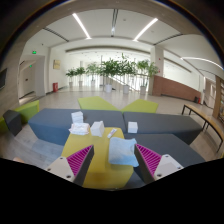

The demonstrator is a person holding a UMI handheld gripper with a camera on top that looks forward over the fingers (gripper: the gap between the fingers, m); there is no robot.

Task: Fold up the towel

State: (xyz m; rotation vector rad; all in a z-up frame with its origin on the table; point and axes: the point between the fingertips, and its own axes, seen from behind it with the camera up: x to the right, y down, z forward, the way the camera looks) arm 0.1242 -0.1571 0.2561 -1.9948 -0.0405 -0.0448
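Note:
A folded white towel (122, 151) lies on a round yellow table (92, 160), toward its right side. It sits between my fingertips, just ahead of them, nearer the right finger, with a gap on either side. My gripper (113, 158) is open; its pink pads (80, 160) show at left and right. Further back on the yellow table, a few more folded white towels (80, 127) lie in a row, and another (132, 127) lies to the right.
Grey upholstered seating (50, 123) curves around the table. Yellow-green seats (100, 103) stand beyond it. Potted plants (112, 70) line the far end of the large hall. A bench (200, 120) stands at the right.

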